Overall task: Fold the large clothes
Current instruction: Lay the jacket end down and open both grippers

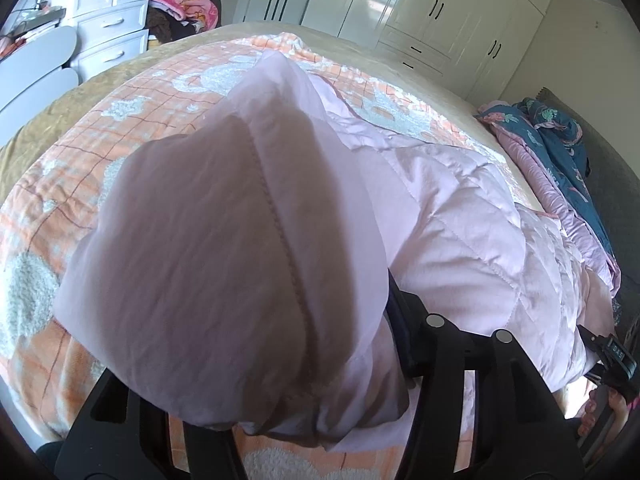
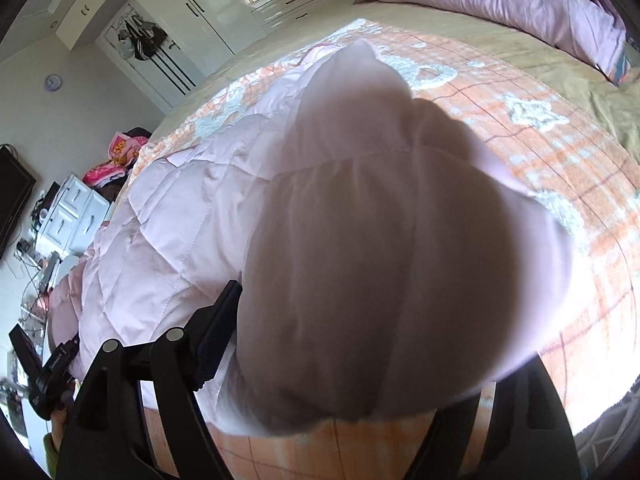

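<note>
Pale pink quilted fabric is filling the space closest to both lenses: a padded jacket [image 1: 460, 208] [image 2: 168, 232] is lying spread over an orange-and-white checked blanket [image 1: 132, 120] [image 2: 560, 152] on the bed, and a part of it is being lifted up in front of each camera. In the left wrist view a smooth, shaded panel of the jacket with a stitched seam running down it is draping over the left gripper [image 1: 280, 412]; only one of its black fingers [image 1: 400, 320] is showing at the fabric's right edge, the other one is hidden, and the cloth is bunching tightly between them, so the claw is pinching the jacket. In the right wrist view the same thing is happening on the other side: a rounded, shadowed fold is hanging over the right gripper [image 2: 340, 400], one black finger [image 2: 218, 332] is pressing against the fold's left edge, and the claw is clamping the jacket too. The rest of the garment is resting flat on the blanket between the two tools.

Farther out, a tan bedsheet [image 1: 52, 120] [image 2: 520, 52] is showing around the blanket. A lilac duvet with a teal flowered side [image 1: 560, 152] [image 2: 500, 4] is lying bunched near the bed's edge. White wardrobe doors [image 1: 440, 12] [image 2: 224, 4] are lining the far wall, a white chest of drawers [image 1: 108, 20] [image 2: 72, 216] is standing beside the bed, and a bright pink cloth [image 1: 184, 0] [image 2: 116, 160] is lying in a heap next to the drawers.
</note>
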`<move>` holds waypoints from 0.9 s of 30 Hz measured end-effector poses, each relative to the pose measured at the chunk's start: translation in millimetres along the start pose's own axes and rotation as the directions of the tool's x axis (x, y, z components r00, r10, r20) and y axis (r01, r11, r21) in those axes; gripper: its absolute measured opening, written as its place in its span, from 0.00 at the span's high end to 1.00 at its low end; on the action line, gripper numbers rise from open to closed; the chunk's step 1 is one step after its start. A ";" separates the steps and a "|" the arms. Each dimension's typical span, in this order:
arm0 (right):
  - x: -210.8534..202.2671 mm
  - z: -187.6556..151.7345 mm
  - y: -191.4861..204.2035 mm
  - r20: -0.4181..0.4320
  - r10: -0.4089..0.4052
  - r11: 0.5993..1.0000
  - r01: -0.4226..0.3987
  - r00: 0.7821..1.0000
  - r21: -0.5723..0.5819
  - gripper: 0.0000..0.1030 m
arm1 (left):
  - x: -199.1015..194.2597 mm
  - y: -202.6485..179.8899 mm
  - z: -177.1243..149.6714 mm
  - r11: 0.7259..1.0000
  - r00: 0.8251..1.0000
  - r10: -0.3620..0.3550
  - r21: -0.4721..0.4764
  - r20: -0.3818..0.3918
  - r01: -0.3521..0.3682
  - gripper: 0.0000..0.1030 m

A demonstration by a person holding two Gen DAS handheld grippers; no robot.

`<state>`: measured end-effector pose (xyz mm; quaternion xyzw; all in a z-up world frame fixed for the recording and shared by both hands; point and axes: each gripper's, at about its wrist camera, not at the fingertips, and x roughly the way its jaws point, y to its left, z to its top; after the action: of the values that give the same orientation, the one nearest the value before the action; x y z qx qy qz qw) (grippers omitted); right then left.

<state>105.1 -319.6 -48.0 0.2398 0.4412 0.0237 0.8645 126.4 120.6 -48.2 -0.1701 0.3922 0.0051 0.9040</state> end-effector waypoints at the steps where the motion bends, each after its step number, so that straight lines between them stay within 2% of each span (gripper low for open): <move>1: -3.1 -0.9 -1.8 0.001 -0.001 1.000 0.001 1.000 0.000 0.26 | -0.7 0.9 0.0 1.000 1.000 -0.002 -0.001 -0.002 0.002 0.53; 2: -8.8 -3.8 -3.1 0.002 -0.003 1.000 0.003 1.000 -0.002 0.26 | -1.6 1.6 -0.4 1.000 1.000 -0.003 -0.002 -0.004 0.003 0.53; 4: -17.7 -8.1 -4.2 0.009 -0.020 1.000 0.020 1.000 -0.013 0.18 | -4.7 2.0 -2.0 1.000 1.000 0.000 0.002 -0.007 0.000 0.52; 7: -36.8 -16.2 -3.3 0.038 -0.042 0.998 0.044 0.998 -0.046 0.12 | -11.2 2.8 -4.9 1.000 1.000 0.000 0.003 -0.008 0.000 0.50; 13: -70.7 -25.8 1.4 0.108 -0.044 0.994 0.055 0.993 -0.097 0.06 | -28.8 5.7 -11.3 1.000 1.000 0.004 0.007 -0.010 -0.004 0.42; 24: -118.5 -43.5 25.2 0.183 0.002 0.983 0.032 0.983 -0.181 0.04 | -75.1 3.2 -30.1 0.998 0.999 0.024 0.061 0.022 -0.025 0.25; 27: -128.7 -47.6 34.1 0.198 0.012 0.977 0.030 0.980 -0.209 0.04 | -90.9 0.2 -32.8 0.997 0.999 0.006 0.077 0.037 -0.009 0.21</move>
<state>-4.5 -303.2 40.0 0.1456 0.3492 0.0424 0.9247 40.2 121.8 -4.5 -0.1334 0.3760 -0.0036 0.9169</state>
